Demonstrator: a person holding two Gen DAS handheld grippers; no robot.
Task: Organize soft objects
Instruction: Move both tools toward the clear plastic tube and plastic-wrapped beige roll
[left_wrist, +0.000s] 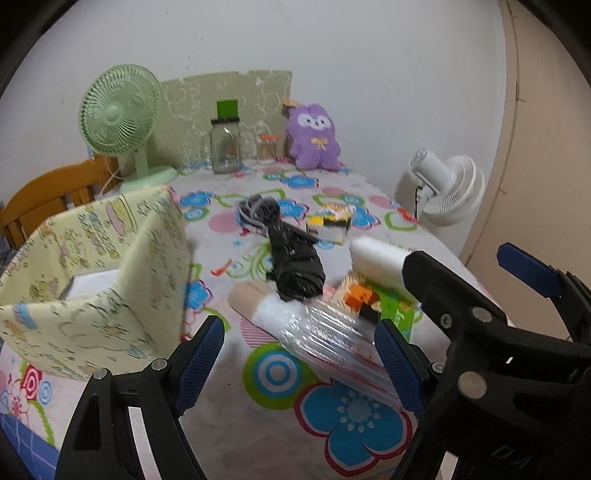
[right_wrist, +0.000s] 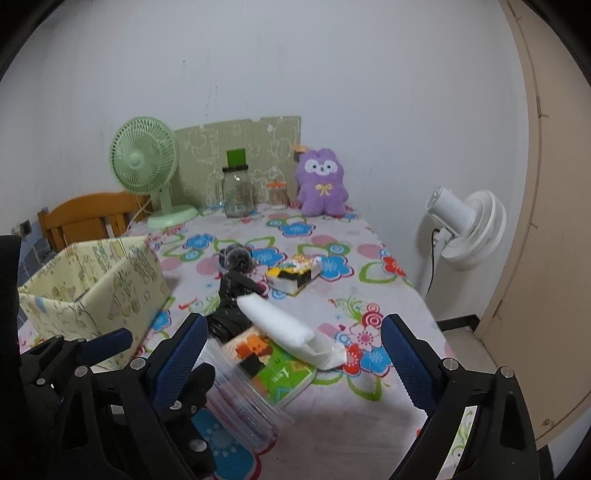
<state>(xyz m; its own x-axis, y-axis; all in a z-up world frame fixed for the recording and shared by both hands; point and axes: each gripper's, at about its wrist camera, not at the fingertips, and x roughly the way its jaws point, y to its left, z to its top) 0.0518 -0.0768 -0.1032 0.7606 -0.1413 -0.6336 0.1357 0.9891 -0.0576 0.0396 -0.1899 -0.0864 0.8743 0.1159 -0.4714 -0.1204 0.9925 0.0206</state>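
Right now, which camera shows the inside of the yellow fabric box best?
The left wrist view: the yellow fabric box sits close, its open top showing something white inside. The right wrist view shows the box farther off and lower-angled, mostly outer walls, its near corner behind the left gripper.

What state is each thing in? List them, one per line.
left gripper: open, over the plastic-wrap roll, not gripping.
right gripper: open, nothing held.
Fabric storage box: open-topped, upright.
Glass jar: lid on, upright.
Green fan: upright; running or not, cannot tell.
White fan: standing on the floor.
Purple plush: upright against the wall.
Black bag: lying bundled.
White foam roll: lying flat.
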